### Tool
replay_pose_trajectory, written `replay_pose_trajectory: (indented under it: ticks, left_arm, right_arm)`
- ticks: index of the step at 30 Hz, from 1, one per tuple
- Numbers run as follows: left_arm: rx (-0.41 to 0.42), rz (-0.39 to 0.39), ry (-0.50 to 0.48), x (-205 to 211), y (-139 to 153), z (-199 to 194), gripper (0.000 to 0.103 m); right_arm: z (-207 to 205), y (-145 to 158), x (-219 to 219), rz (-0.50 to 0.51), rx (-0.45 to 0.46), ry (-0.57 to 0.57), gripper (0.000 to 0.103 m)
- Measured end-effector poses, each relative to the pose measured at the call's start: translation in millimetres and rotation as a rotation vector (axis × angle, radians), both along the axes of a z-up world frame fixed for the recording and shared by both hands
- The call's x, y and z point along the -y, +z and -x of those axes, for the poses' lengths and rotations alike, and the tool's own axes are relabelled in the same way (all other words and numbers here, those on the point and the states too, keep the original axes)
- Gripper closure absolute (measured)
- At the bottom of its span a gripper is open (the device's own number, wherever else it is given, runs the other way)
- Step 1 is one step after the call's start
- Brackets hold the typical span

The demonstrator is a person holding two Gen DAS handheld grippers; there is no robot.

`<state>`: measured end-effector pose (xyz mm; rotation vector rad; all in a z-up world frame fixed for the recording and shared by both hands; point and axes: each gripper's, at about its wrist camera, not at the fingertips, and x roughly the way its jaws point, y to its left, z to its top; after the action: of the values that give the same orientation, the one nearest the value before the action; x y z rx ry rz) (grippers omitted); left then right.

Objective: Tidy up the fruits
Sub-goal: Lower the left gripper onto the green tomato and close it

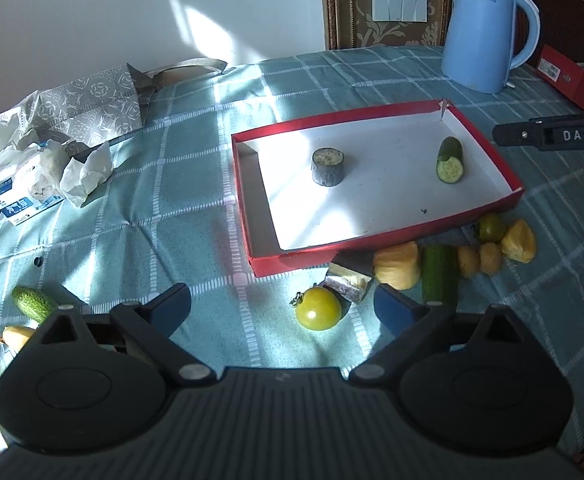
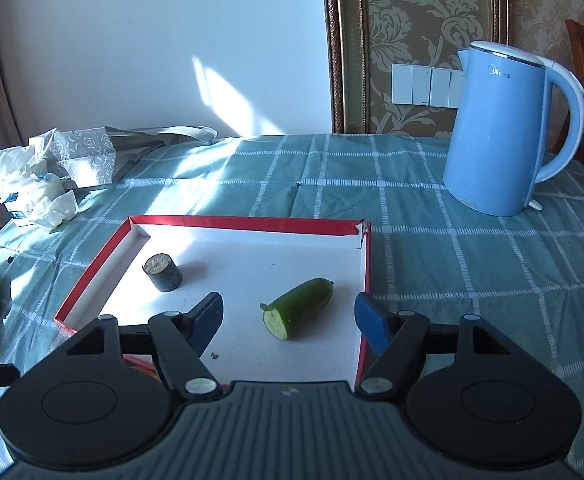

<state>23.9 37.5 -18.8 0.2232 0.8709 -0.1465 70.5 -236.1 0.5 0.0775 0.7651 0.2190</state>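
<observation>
- Two pieces already lie in the red box (image 1: 376, 114): a cut cucumber half (image 1: 450, 159) and a dark stub (image 1: 327, 167) standing on end, well apart.
- One yellow-green tomato (image 1: 318, 308) sits on the cloth just ahead of the left gripper (image 1: 282, 306), between its wide, empty jaws; being round, it has no long axis to line up with. It looks like the next pick.
- The right gripper (image 2: 288, 320) hovers over the box, jaws apart and empty, the cucumber half lying slantwise between them, untouched.
- Outside the box, by its near wall: a second tomato, three yellow chunks, two small potatoes, one cucumber piece, one wrapped block.
- Far left: one small cucumber (image 1: 33, 303) and one yellow piece.
</observation>
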Motion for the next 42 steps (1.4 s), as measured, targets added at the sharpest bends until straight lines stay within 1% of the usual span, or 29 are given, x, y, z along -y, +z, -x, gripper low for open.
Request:
replay_pose_trajectory:
  ticks: [1,5,7,10,12,13,17,19,21,26,28,29,31,33,38,40,42]
  left_arm:
    - [-0.013,-0.024,-0.040,6,-7,-3,0.006]
    - [-0.042,-0.083,-0.143,18,-29,-11,0.006]
    - [-0.065,-0.091,-0.186,20,-39,-15,0.007]
    - [-0.107,-0.099,-0.233,23,-52,-22,0.014]
    - [-0.122,-0.107,-0.263,23,-58,-25,0.016]
    - [-0.130,-0.118,-0.277,24,-60,-26,0.019]
    - [-0.160,-0.134,-0.316,25,-68,-32,0.026]
    - [-0.171,-0.141,-0.324,25,-70,-36,0.031]
    - [-0.181,-0.138,-0.329,24,-71,-39,0.032]
    - [-0.187,-0.127,-0.337,24,-70,-43,0.039]
    - [-0.205,-0.103,-0.338,23,-69,-46,0.050]
    - [-0.217,-0.088,-0.335,22,-68,-48,0.053]
    - [-0.244,-0.055,-0.333,20,-68,-53,0.065]
    - [-0.262,-0.034,-0.328,19,-67,-55,0.072]
    - [-0.262,-0.050,-0.306,18,-66,-55,0.072]
    - [-0.249,-0.056,-0.291,17,-63,-51,0.072]
    - [-0.233,-0.045,-0.272,14,-57,-47,0.072]
  right_arm:
    - [8,1,2,0.001,-0.004,-0.011,0.031]
    - [39,4,10,-0.014,-0.041,-0.039,0.031]
    - [49,6,13,-0.031,-0.054,-0.054,0.031]
    - [58,7,17,-0.046,-0.066,-0.079,0.031]
    - [62,8,17,-0.041,-0.067,-0.086,0.031]
    - [63,8,18,-0.038,-0.067,-0.089,0.031]
    - [69,8,19,-0.031,-0.068,-0.097,0.031]
    - [71,8,19,-0.029,-0.072,-0.101,0.031]
    - [72,7,19,-0.028,-0.074,-0.103,0.031]
    - [73,6,18,-0.022,-0.081,-0.100,0.031]
    - [74,5,16,-0.018,-0.084,-0.096,0.031]
    - [74,5,15,-0.015,-0.086,-0.094,0.031]
    - [73,4,13,-0.014,-0.089,-0.089,0.031]
    - [74,4,11,-0.013,-0.090,-0.085,0.031]
    - [74,4,9,-0.009,-0.086,-0.079,0.031]
    - [74,5,9,-0.012,-0.087,-0.079,0.031]
    - [75,5,9,-0.013,-0.084,-0.077,0.031]
